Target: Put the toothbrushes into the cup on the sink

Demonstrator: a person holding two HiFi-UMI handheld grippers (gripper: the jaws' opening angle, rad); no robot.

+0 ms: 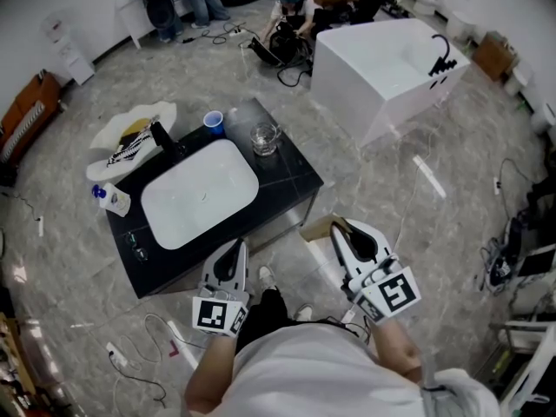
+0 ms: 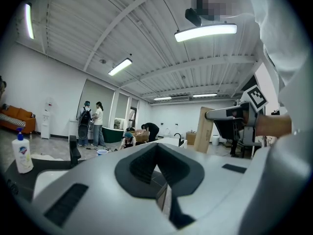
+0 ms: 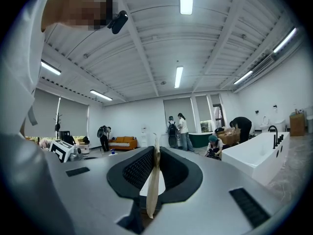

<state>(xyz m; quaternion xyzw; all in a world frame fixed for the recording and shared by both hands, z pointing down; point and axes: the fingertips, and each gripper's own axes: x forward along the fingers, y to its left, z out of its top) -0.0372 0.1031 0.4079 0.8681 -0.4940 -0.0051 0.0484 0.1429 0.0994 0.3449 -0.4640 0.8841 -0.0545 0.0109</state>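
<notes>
A clear glass cup (image 1: 264, 138) stands on the black counter (image 1: 291, 176) behind the white sink (image 1: 198, 192), with a blue cup (image 1: 214, 122) to its left. My left gripper (image 1: 236, 247) hangs over the counter's near edge; its jaws meet, with nothing between them (image 2: 157, 149). Further right and off the counter, my right gripper (image 1: 339, 227) is shut on a thin tan strip (image 3: 152, 180) that stands edge-on between its jaws. What the strip is I cannot tell. No toothbrush shows plainly in any view.
A black faucet (image 1: 164, 138), a white cloth (image 1: 130, 137) and a soap bottle (image 1: 113, 200) stand round the sink. Tan cardboard (image 1: 316, 229) stands by the counter's right corner. A white bathtub (image 1: 382, 68) is behind. People (image 1: 291, 11) work at the back. Cables (image 1: 139, 354) lie on the floor.
</notes>
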